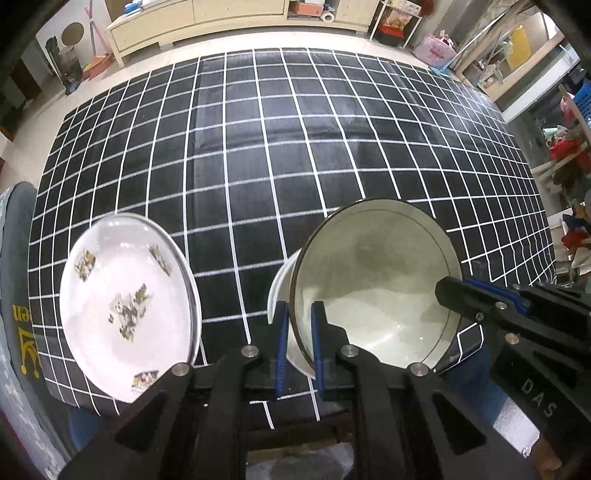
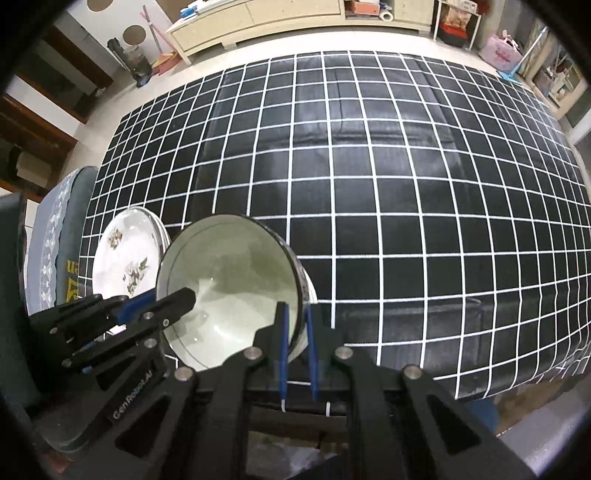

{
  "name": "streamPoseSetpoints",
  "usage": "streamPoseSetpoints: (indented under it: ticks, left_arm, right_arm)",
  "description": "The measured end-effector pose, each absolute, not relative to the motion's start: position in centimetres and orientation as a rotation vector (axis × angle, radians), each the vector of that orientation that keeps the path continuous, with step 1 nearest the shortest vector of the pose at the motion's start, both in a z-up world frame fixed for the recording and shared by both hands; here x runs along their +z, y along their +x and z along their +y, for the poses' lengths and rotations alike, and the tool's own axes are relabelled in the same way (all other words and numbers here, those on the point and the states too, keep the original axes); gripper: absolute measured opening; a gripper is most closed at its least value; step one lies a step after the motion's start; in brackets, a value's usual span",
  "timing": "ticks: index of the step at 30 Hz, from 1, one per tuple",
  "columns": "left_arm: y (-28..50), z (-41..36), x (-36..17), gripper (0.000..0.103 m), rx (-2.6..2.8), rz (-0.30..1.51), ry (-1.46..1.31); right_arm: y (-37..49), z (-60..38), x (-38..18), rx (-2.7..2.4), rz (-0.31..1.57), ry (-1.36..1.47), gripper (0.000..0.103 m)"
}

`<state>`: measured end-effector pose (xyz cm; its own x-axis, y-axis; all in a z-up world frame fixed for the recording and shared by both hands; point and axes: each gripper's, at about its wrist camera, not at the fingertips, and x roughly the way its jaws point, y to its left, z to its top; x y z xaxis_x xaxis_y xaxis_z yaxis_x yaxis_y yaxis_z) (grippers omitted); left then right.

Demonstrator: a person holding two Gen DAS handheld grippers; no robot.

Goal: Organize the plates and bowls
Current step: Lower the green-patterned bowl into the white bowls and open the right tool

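A white bowl (image 1: 376,284) with a dark rim is held tilted above the black grid tablecloth (image 1: 277,147), its inside facing the cameras. My left gripper (image 1: 300,314) is shut on its left rim. My right gripper (image 2: 295,314) is shut on its right rim, and the bowl (image 2: 229,288) fills the lower left of the right wrist view. A white plate (image 1: 125,306) with flower prints lies at the table's near left corner; it also shows in the right wrist view (image 2: 125,262). A second white bowl or rim seems to sit behind the held bowl; I cannot tell.
The grid tablecloth (image 2: 406,203) covers the whole table. A grey padded chair (image 2: 55,236) stands at the table's left edge. A cream cabinet (image 1: 221,14) and household clutter line the far wall and right side of the room.
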<state>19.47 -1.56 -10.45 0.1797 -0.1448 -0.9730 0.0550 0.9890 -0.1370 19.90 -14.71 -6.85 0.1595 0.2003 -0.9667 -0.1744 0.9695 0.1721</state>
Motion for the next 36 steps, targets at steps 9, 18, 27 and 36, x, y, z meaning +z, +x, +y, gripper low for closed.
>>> streamPoseSetpoints:
  ticks: [9,18,27,36]
  left_arm:
    - [18.9,-1.8,-12.9,0.01,-0.121,1.404,-0.057]
    - [18.7,-1.4,-13.2,0.012,-0.135,1.391,-0.078]
    - [18.3,-0.9,-12.9,0.024,-0.162,1.362,-0.08]
    - [17.5,1.9,-10.5,0.042,-0.175,1.262,-0.16]
  right_arm:
    - [19.7,-12.8,-9.0,0.27,1.405,-0.003,0.012]
    - [19.7,-12.3,-10.0,0.235,1.407,-0.03,0.013]
    - [19.4,-13.4,-8.8,0.184,1.362,-0.004,0.014]
    - [19.2,-15.8,-8.2,0.2,1.332,0.121,0.047]
